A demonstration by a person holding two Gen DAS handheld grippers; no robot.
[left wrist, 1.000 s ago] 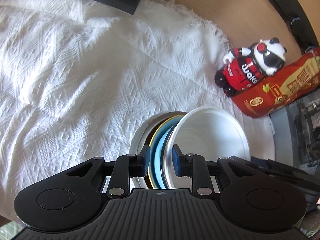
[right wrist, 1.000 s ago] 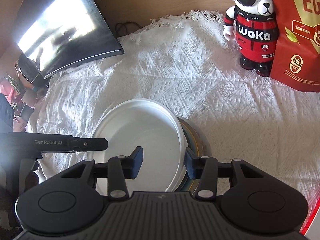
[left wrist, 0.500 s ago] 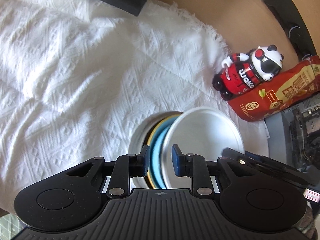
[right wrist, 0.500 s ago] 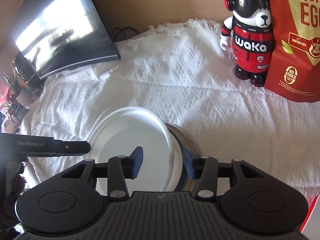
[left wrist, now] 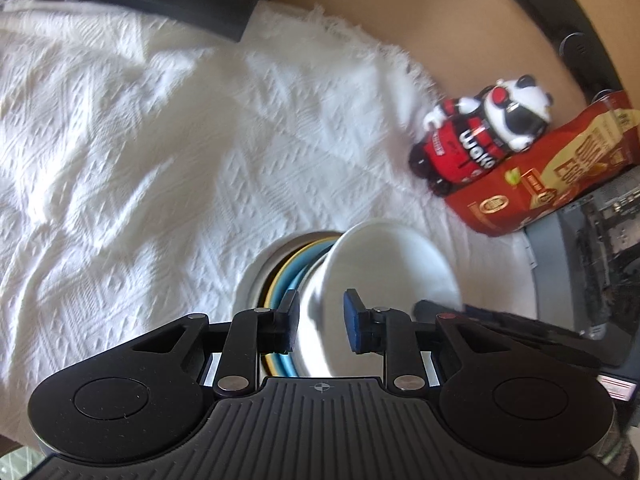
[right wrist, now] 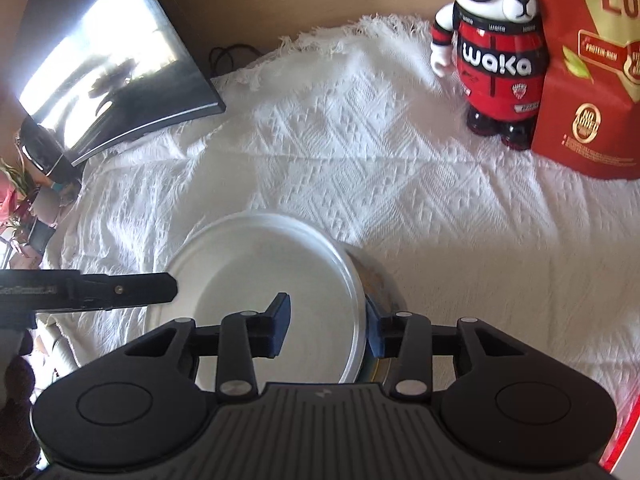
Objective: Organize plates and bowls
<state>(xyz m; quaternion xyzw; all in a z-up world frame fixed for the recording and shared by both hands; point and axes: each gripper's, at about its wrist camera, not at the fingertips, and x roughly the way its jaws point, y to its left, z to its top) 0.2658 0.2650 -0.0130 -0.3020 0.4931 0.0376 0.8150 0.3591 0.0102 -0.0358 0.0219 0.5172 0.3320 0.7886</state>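
On the white woven cloth (right wrist: 360,152) covering the worktop, one white plate (right wrist: 276,276) tilts against one stack of coloured bowls (left wrist: 286,280). Left tongs (left wrist: 320,318) straddle its rim, whether pinching, I cannot tell; right tongs (right wrist: 326,324) are closing around its edge. One bear figurine (right wrist: 496,52) stands beside one red pouch (right wrist: 592,80).

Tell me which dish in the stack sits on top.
The white plate, uppermost and tilted, its rim between both grippers' jaws. The blue plate and yellow plate show only as edges beneath it.
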